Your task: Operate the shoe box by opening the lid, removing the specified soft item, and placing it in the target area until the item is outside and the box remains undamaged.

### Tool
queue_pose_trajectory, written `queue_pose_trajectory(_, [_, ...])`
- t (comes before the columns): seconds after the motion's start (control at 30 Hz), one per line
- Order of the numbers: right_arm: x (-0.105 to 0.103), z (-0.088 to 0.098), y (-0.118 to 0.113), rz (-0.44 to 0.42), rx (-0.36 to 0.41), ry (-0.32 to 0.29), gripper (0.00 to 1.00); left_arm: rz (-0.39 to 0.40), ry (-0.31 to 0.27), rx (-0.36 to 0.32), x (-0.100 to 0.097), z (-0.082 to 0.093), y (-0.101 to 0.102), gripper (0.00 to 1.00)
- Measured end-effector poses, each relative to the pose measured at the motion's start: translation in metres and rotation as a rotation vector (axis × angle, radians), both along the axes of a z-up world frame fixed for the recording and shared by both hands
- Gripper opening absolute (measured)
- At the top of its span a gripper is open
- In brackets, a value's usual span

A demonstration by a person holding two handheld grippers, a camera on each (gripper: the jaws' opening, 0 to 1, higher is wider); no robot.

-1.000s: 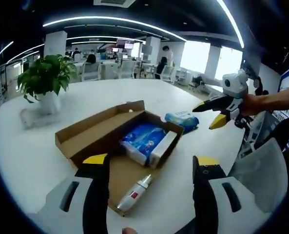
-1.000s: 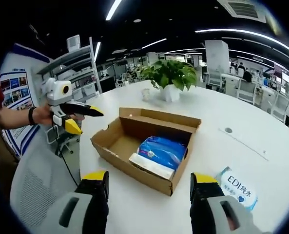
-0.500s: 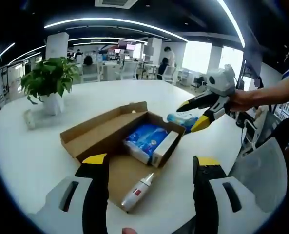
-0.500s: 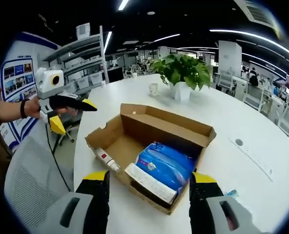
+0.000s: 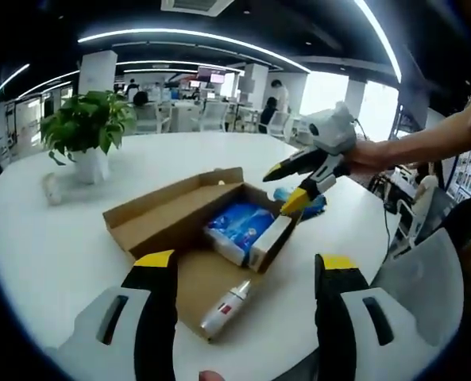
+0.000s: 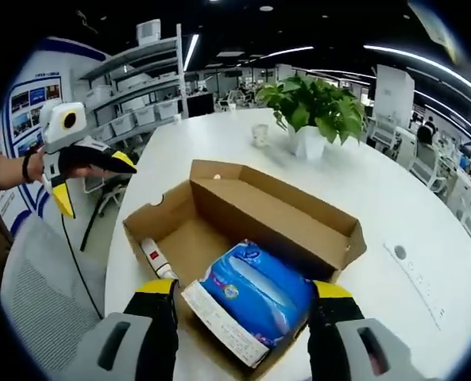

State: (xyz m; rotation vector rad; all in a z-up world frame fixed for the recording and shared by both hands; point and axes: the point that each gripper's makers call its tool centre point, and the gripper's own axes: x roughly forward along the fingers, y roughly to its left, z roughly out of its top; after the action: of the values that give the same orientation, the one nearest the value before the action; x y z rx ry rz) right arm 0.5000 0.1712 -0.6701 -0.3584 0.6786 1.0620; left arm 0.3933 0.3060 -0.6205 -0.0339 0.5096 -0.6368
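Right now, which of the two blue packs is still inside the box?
The larger blue pack, lying in the box beside a white carton. The smaller one lies on the table outside it.

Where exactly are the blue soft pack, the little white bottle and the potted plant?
Blue soft pack (image 6: 259, 290): right gripper view, middle of its wrapper.
White bottle (image 5: 223, 310): left gripper view, on its body.
Potted plant (image 6: 314, 107): right gripper view, its leaves.

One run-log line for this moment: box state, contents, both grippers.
brown cardboard shoe box: lid open | inside: blue soft pack, white bottle | right gripper: open, over pack | left gripper: open, empty
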Motion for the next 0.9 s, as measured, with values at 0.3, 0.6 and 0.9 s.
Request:
queue_pose_trajectory(0.3, [0.015, -0.016, 0.009, 0.094, -0.093, -0.009, 0.64, 0.017, -0.012, -0.002, 0.001, 0.007, 0.005, 0.7])
queue_pose_trajectory(0.6, [0.021, -0.031, 0.02, 0.22, -0.205, -0.04, 0.65, 0.014, -0.018, -0.001, 0.001, 0.008, 0.003, 0.7])
queue_pose_trajectory(0.9, [0.018, -0.05, 0.025, 0.322, -0.28, -0.044, 0.64, -0.001, -0.017, 0.021, -0.003, 0.005, -0.002, 0.7])
